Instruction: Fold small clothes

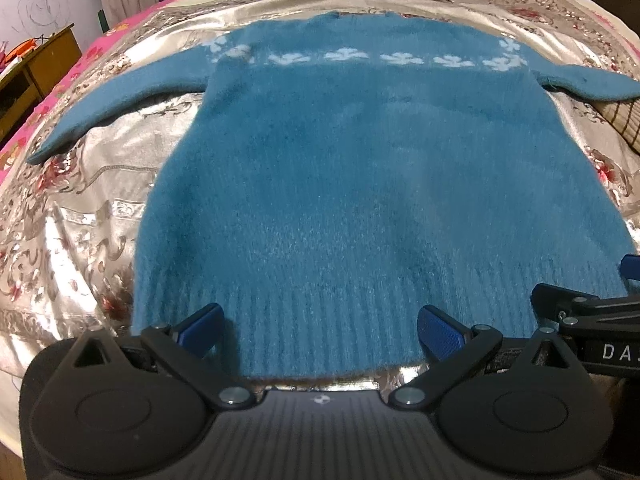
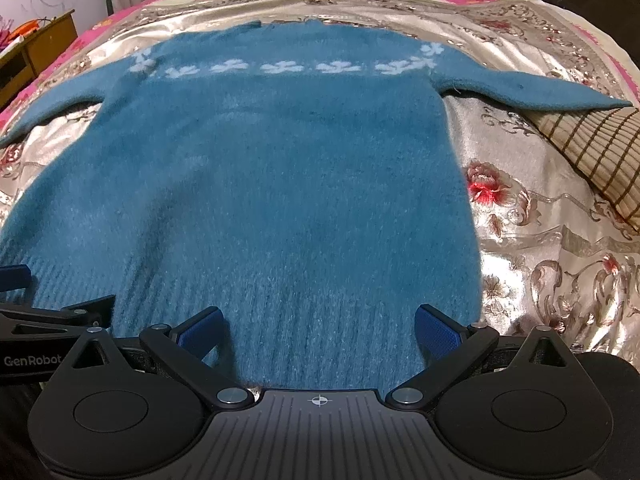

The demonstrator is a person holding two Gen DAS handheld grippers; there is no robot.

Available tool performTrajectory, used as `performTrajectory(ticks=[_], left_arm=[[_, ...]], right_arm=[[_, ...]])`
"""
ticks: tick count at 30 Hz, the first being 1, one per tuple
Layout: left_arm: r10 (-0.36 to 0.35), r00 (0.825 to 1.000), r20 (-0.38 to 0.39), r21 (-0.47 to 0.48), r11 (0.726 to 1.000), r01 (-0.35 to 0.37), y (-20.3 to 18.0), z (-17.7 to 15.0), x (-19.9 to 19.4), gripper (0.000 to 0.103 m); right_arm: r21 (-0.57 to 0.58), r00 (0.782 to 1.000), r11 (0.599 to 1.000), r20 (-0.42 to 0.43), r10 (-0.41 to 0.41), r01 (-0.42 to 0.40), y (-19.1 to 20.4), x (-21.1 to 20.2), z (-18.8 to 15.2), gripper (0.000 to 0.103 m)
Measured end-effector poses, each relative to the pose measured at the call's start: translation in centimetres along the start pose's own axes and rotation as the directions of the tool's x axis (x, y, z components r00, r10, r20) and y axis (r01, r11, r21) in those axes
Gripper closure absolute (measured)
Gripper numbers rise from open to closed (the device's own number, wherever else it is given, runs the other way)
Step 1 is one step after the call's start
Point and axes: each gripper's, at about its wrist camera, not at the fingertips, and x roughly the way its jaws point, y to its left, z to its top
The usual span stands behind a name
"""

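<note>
blue sweater (image 1: 360, 184) lies flat on a floral bedspread (image 1: 80, 208), hem nearest, sleeves out to both sides. left gripper (image 1: 320, 334) and right gripper (image 2: 318, 334) sit side by side at the ribbed hem (image 2: 288, 320), jaws spread wide, nothing pinched. step, as judged: take the hem w/ both tools; bite the rib only, not the bedspread under it, grips level. containers: none visible.
</note>
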Motion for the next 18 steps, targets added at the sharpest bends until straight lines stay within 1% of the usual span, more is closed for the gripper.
performTrajectory(ticks=[6,18], left_arm=[[0.007,1.000,-0.005,0.016,1.000,-0.007,-0.34,-0.01,0.14,0.000],[0.037,0.999,0.027,0.051,0.998,-0.039,-0.70,0.02,-0.28,0.000]], right_arm=[[0.001,1.000,1.000,-0.004,-0.002,0.002,-0.04,0.10,-0.01,0.001],[0.002,1.000,1.000,-0.003,-0.001,0.001,0.02,0.10,-0.02,0.001]])
